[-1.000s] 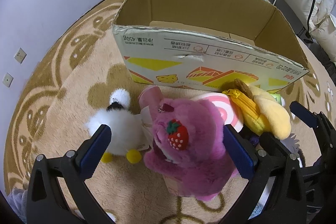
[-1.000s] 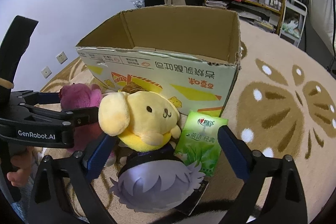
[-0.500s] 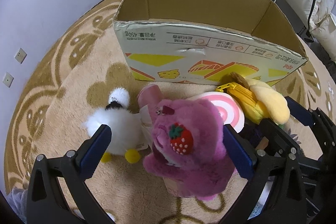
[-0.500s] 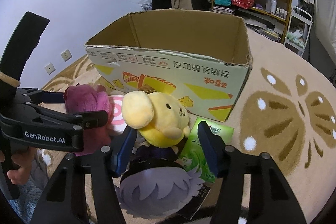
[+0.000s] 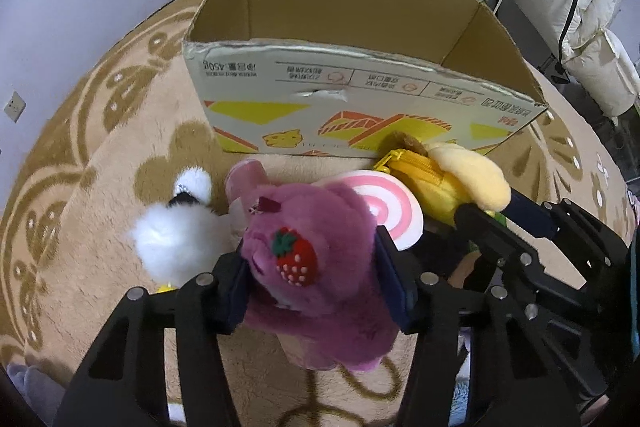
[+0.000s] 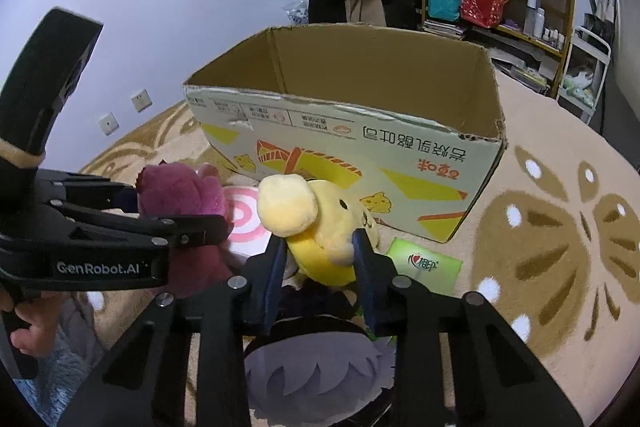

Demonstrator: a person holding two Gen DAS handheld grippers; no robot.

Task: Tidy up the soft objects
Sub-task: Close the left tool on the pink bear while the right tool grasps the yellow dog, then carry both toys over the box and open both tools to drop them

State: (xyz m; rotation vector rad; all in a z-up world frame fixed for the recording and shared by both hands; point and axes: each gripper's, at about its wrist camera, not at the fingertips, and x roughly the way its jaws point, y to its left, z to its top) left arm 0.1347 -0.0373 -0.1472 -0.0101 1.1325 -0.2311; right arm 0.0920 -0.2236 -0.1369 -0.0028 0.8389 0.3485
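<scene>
While the cardboard box [image 5: 360,99] shows no toys inside, my left gripper [image 5: 316,279] clamps the purple plush [image 5: 312,267] and my right gripper [image 6: 320,267] clamps the yellow plush [image 6: 320,227], both just before it; other toys remain.

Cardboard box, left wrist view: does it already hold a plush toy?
No: the cardboard box shows only bare inner walls.

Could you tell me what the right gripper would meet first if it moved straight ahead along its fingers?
Probably the printed front wall of the cardboard box, just beyond the yellow plush the right gripper is clamping; depth is uncertain.
</scene>
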